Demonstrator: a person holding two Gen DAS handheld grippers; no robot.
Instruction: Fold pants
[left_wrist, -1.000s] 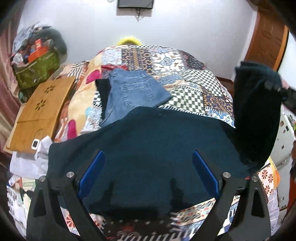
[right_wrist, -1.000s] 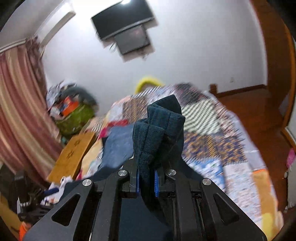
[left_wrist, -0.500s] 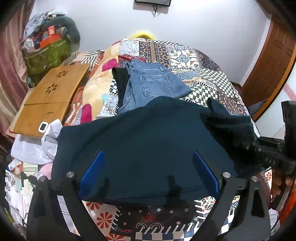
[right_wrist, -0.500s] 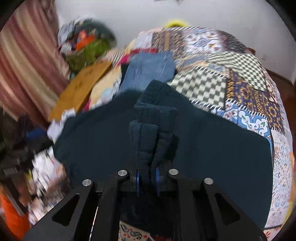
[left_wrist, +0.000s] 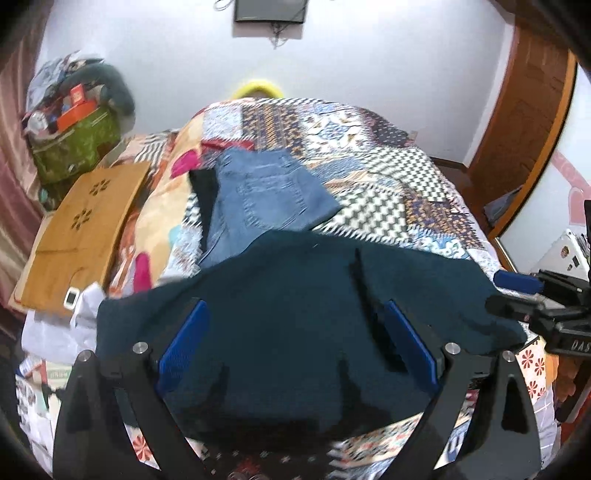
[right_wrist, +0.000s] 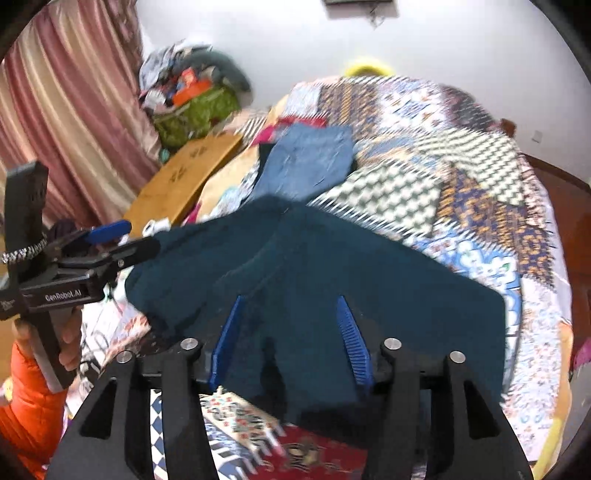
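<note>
Dark teal pants (left_wrist: 295, 306) lie folded across the near end of the patchwork bed; they also show in the right wrist view (right_wrist: 332, 280). My left gripper (left_wrist: 295, 343) is open and empty just above the pants' near part. My right gripper (right_wrist: 291, 332) is open and empty above the same cloth. The right gripper also shows at the right edge of the left wrist view (left_wrist: 517, 291). The left gripper shows at the left of the right wrist view (right_wrist: 122, 240).
Folded blue jeans (left_wrist: 266, 195) lie on black cloth further up the bed (left_wrist: 406, 184). A wooden board (left_wrist: 85, 229) and a green bag (left_wrist: 74, 144) of clutter are at the left. A wooden door (left_wrist: 524, 122) stands at the right.
My right gripper brought the held pant end down onto the rest of the pants, let go and opened. My left gripper stayed open over the pants.
</note>
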